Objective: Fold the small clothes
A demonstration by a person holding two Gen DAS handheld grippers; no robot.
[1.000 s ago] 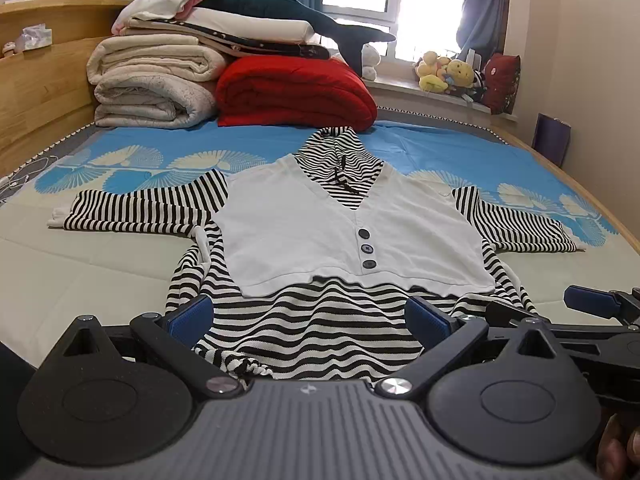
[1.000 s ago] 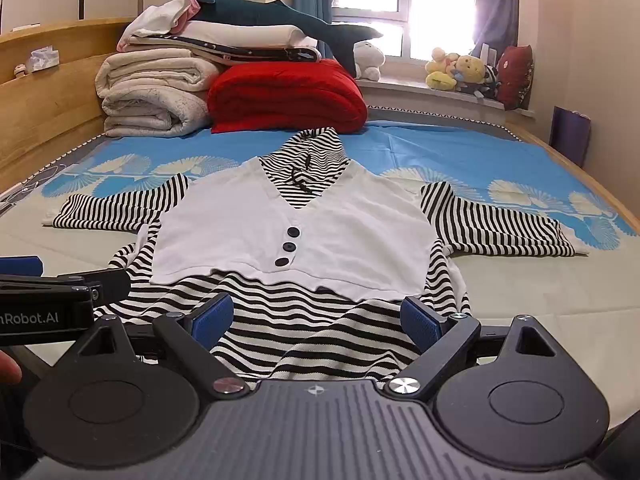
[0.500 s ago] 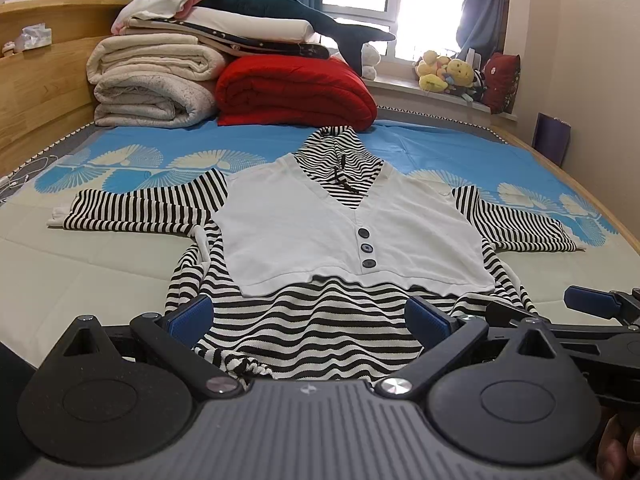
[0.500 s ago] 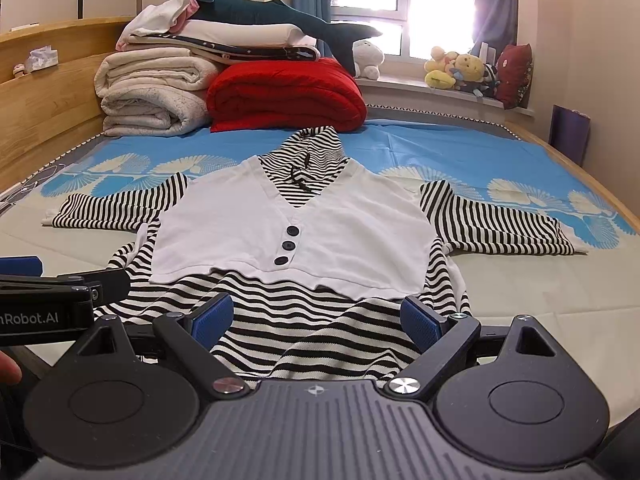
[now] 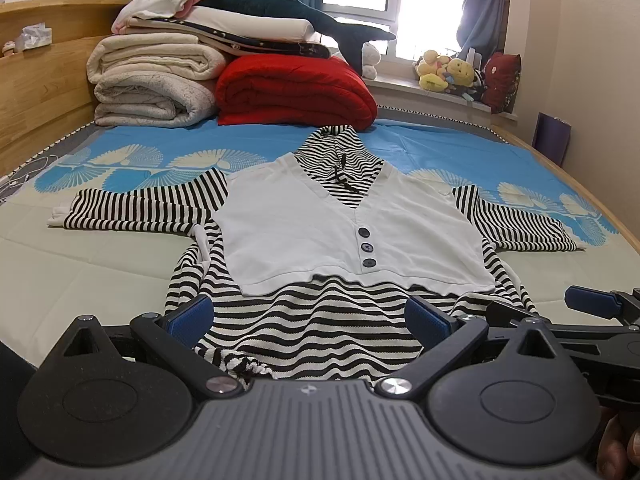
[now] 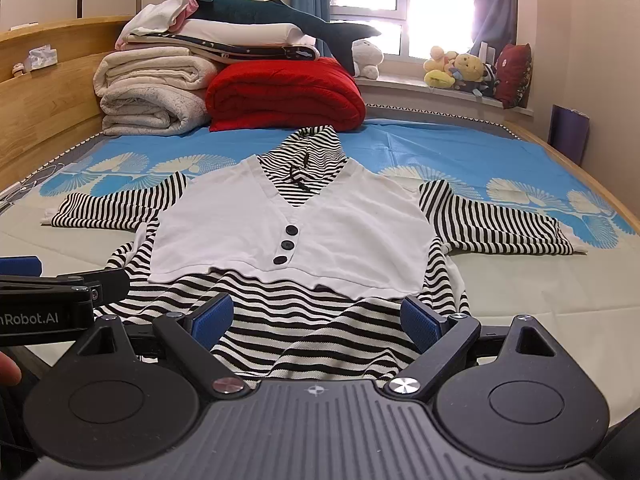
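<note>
A small black-and-white striped hooded top [image 5: 320, 328] with a white buttoned vest front [image 5: 344, 236] lies flat on the bed, face up, sleeves spread to both sides; it also fills the right wrist view [image 6: 296, 232]. My left gripper [image 5: 310, 318] hovers open over the hem's left part. Open too, my right gripper [image 6: 316, 318] sits over the hem's right part. Nothing is between either pair of blue pads. The right gripper's fingers [image 5: 592, 306] show at the left view's right edge, and the left gripper's fingers [image 6: 20, 266] at the right view's left edge.
Stacked cream blankets [image 5: 152, 80] and a red quilt [image 5: 296, 92] stand at the bed's far end, with a dark plush shark [image 5: 280, 8] on top. A wooden headboard [image 5: 36, 104] runs along the left. Stuffed toys [image 5: 448, 72] sit on the windowsill. Bare mattress [image 5: 88, 276] flanks the top.
</note>
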